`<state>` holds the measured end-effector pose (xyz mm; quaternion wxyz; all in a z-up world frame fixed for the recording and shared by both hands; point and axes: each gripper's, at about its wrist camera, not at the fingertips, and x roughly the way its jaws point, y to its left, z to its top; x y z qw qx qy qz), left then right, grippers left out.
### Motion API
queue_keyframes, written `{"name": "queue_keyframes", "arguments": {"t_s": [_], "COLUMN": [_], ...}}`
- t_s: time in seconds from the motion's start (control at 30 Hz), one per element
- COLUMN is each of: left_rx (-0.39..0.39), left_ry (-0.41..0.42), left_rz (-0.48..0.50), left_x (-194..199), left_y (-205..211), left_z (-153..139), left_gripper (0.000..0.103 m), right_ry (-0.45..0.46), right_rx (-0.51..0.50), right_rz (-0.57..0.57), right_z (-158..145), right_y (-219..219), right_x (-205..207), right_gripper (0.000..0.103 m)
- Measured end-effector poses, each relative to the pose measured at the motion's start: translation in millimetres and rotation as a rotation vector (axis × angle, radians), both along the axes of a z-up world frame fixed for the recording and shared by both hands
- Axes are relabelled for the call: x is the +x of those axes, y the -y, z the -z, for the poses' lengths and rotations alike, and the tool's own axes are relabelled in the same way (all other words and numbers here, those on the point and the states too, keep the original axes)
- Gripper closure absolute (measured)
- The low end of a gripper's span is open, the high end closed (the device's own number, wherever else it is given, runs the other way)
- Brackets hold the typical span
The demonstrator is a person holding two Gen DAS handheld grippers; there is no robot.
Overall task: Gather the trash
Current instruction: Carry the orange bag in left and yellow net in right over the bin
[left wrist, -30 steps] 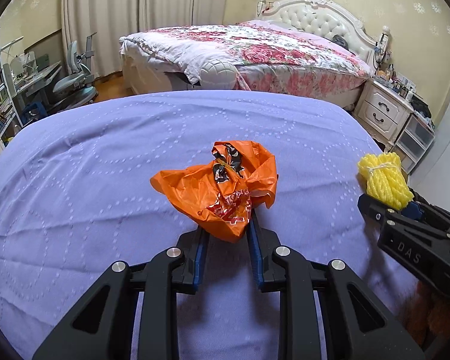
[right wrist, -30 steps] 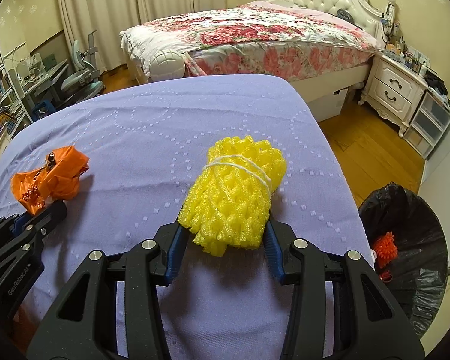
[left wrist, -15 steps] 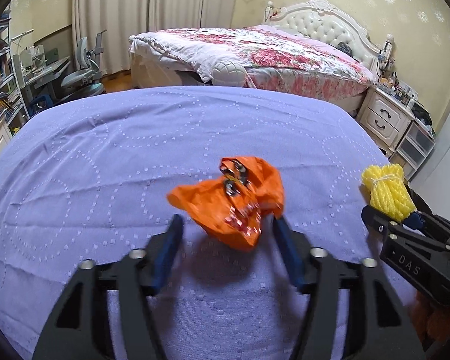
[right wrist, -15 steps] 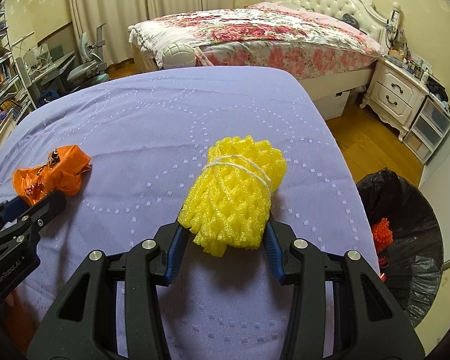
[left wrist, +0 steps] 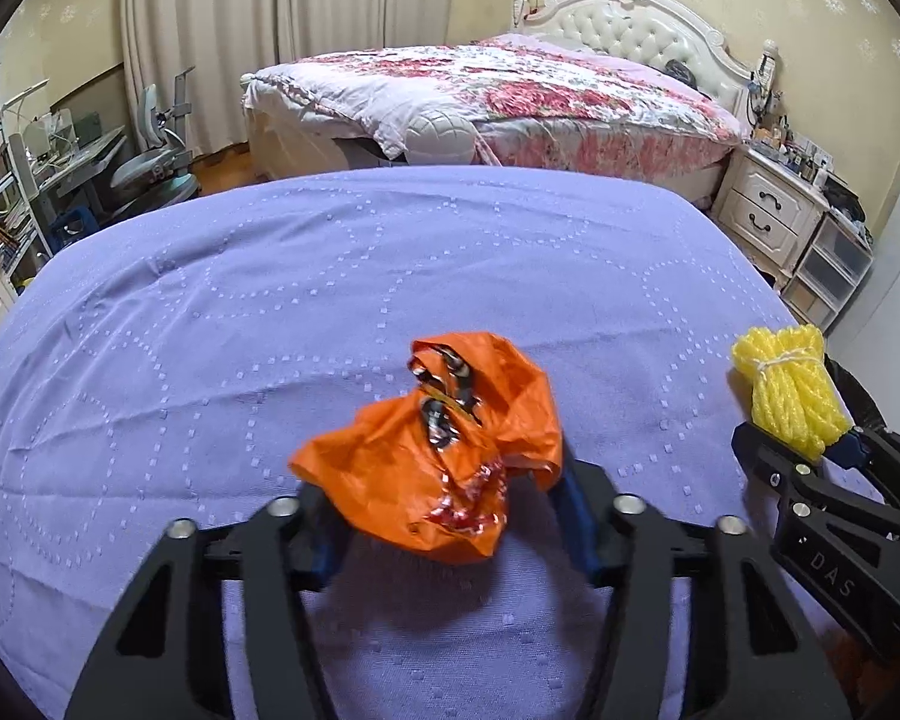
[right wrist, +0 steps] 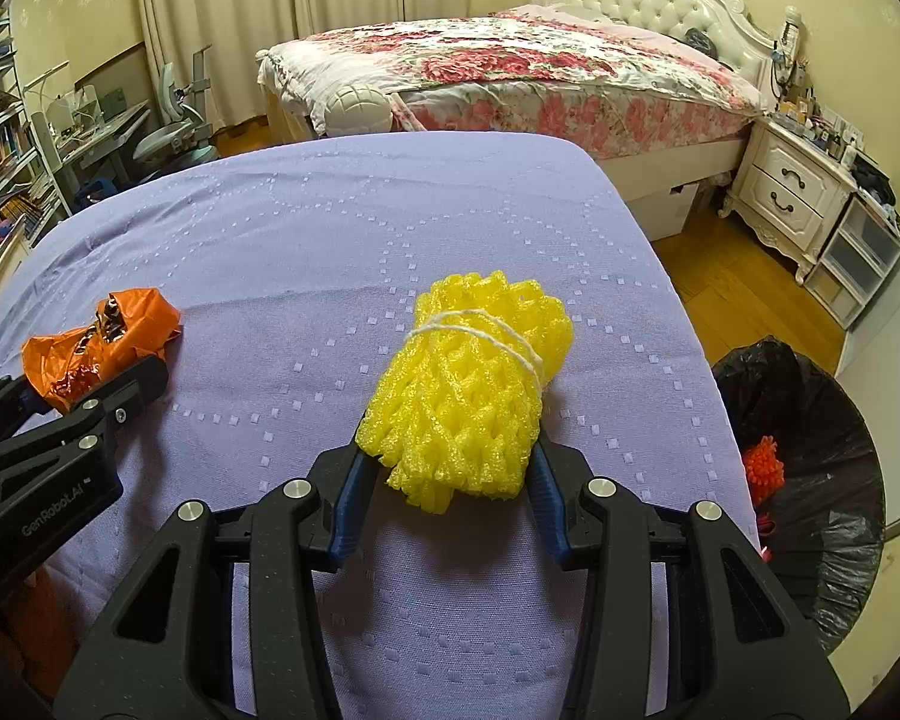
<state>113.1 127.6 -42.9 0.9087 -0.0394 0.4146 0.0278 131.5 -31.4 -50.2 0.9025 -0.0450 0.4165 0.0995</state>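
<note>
A crumpled orange plastic bag (left wrist: 438, 468) lies on the purple tablecloth (left wrist: 390, 270), and it also shows at the left of the right wrist view (right wrist: 102, 342). My left gripper (left wrist: 444, 498) straddles it with the jaws closing, and the pads do not visibly press on it. A yellow foam-net bundle (right wrist: 468, 396) tied with white string is clamped in my right gripper (right wrist: 447, 462), just above the cloth near the table's right edge. From the left wrist view that bundle (left wrist: 786, 384) and the right gripper (left wrist: 798, 441) appear at the far right.
A black-lined trash bin (right wrist: 810, 420) stands on the floor right of the table, with an orange item (right wrist: 762, 468) inside. Beyond the table are a floral bed (right wrist: 540, 66), a white nightstand (right wrist: 792, 186) and a desk with chair (left wrist: 150, 162) at left.
The left jaws, shut on the orange bag's lower end a second ago, sprang wide and let it go, and have since narrowed around it. The right gripper still holds the yellow bundle.
</note>
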Motion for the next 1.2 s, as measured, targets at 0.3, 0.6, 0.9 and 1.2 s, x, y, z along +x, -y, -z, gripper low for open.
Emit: {"name": "queue_keyframes", "arguments": {"t_s": [0.3, 0.6, 0.9, 1.2], "left_rx": [-0.006, 0.000, 0.005, 0.013], "left_ry": [0.026, 0.055, 0.114, 0.186], "left_rz": [0.011, 0.025, 0.044, 0.105], "left_x": [-9.5, -34.4, -57.4, -70.2], "left_y": [2.8, 19.0, 48.8, 90.0], "left_z": [-3.7, -11.6, -26.9, -44.3], "left_gripper": [0.066, 0.066, 0.066, 0.066], "right_ry": [0.002, 0.023, 0.081, 0.163], "right_rx": [0.019, 0.021, 0.039, 0.050], "right_rz": [-0.002, -0.019, 0.021, 0.093], "right_z": [-2.3, -8.1, -26.8, -47.1], "right_y": [2.6, 6.6, 36.0, 79.1], "right_x": [-4.7, -31.7, -61.0, -84.6], "right_gripper": [0.059, 0.060, 0.060, 0.060]}}
